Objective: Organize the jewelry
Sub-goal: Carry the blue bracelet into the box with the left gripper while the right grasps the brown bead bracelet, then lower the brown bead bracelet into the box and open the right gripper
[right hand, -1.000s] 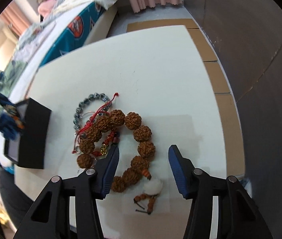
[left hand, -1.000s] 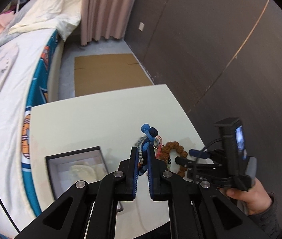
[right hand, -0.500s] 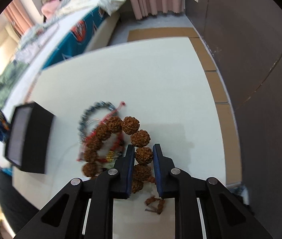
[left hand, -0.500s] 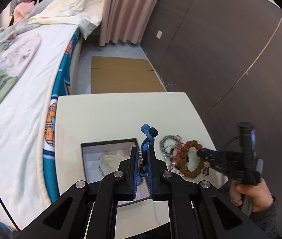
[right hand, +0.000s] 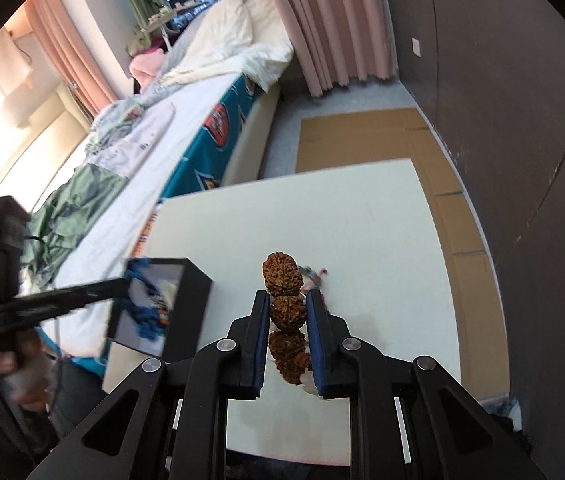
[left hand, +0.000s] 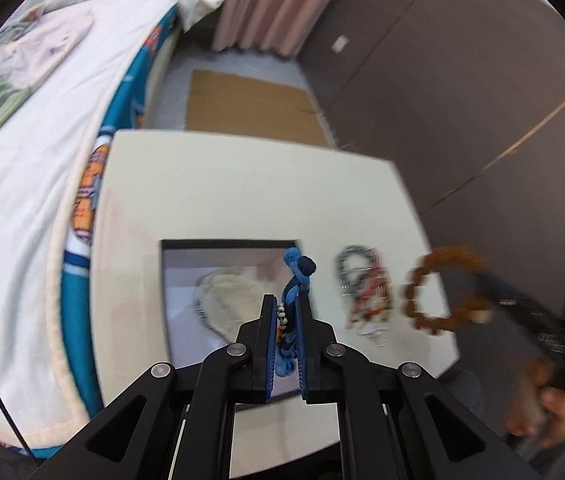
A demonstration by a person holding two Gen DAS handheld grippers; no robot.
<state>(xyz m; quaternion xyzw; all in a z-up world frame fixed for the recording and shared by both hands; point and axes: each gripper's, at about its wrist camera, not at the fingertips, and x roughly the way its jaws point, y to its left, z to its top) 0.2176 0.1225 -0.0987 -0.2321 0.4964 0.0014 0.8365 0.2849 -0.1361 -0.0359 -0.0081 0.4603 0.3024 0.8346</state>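
Note:
My left gripper (left hand: 285,320) is shut on a blue braided bracelet (left hand: 296,280) with small white beads and holds it above the open black jewelry box (left hand: 218,276). A pale necklace (left hand: 210,304) lies in the box. My right gripper (right hand: 288,316) is shut on a bracelet of large brown seed beads (right hand: 284,292), lifted off the white table (right hand: 362,240). That bracelet (left hand: 438,292) hangs blurred at the right of the left wrist view. A grey bead bracelet and a red cord bracelet (left hand: 362,292) lie tangled on the table right of the box.
A bed (left hand: 42,120) with a teal-edged cover runs along the table's left side. A dark wall (left hand: 462,80) stands to the right. Flat cardboard (left hand: 246,108) lies on the floor beyond the table. The box also shows at the left in the right wrist view (right hand: 186,304).
My right gripper closed on the brown seed-bead bracelet and lifted it off the table. My left gripper carried the blue bracelet left, over the box.

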